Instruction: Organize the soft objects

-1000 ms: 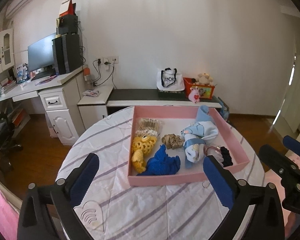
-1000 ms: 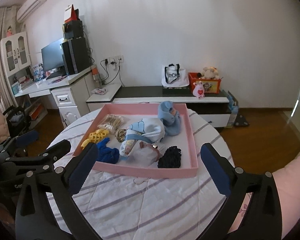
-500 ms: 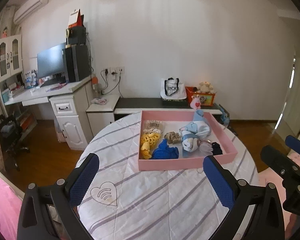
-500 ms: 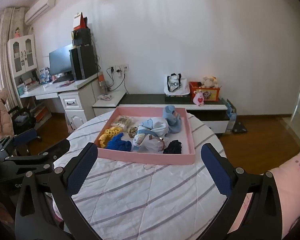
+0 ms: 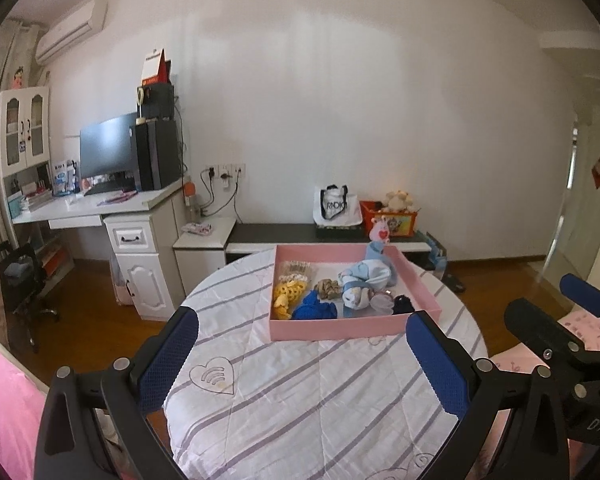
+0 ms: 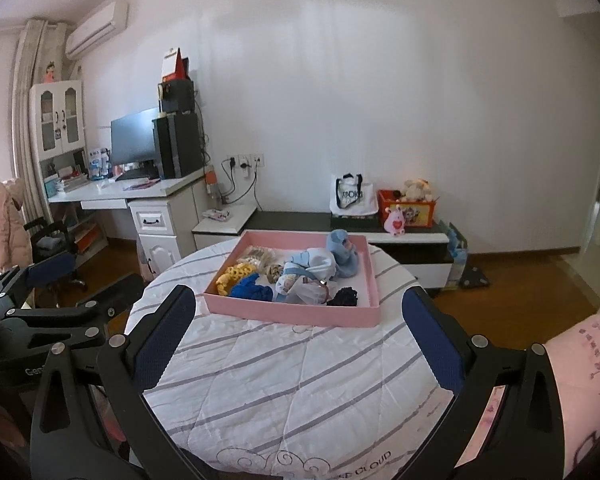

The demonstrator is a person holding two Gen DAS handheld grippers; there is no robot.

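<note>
While both hover level above the table [image 5: 300, 400], left claw [image 5: 300, 354] and right claw [image 6: 298, 330] gape (nothing held).

Soft, even daylight fills both views, shadows faint, focus sharp at centre, with strong fisheye bending and black corners.

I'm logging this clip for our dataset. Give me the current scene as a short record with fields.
surface: round table with striped white cloth
container: pink tray on the table's far side
contents: yellow, blue, light-blue and black soft items
left gripper: open, empty
right gripper: open, empty
</note>
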